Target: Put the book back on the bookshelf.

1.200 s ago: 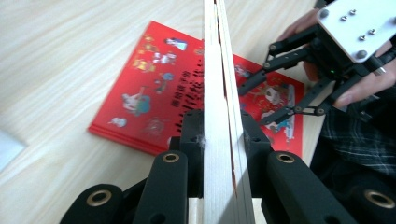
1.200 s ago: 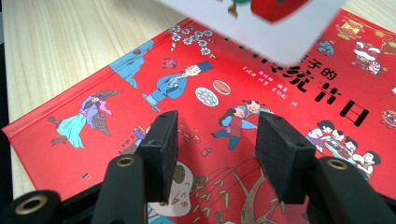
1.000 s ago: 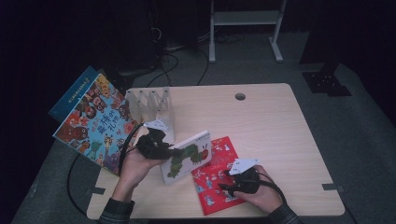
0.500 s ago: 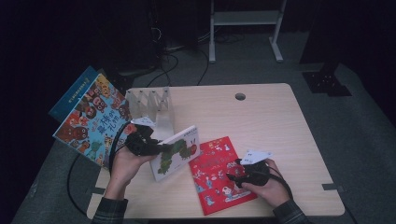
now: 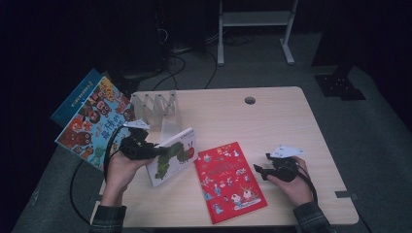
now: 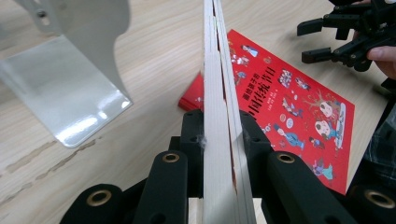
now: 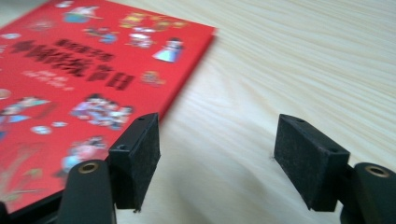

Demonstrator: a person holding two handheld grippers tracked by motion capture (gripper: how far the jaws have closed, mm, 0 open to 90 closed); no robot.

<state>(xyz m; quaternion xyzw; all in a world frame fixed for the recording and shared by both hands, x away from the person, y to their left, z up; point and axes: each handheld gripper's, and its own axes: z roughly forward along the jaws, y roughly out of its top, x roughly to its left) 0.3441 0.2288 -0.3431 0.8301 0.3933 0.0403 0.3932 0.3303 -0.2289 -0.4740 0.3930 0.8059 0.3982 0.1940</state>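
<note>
Two books on pale wood table (image 5: 272, 121), dark room; left hand-held gripper (image 5: 153, 151) clamping caterpillar book (image 5: 175, 155), right (image 5: 260, 171) agape.

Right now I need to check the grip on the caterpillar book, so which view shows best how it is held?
The left gripper view: the left gripper is shut on the caterpillar book, both pads pressing its edge-on pages. The high view shows its cover, tilted above the table, but not the pads. The right gripper view shows the red book instead.
</note>
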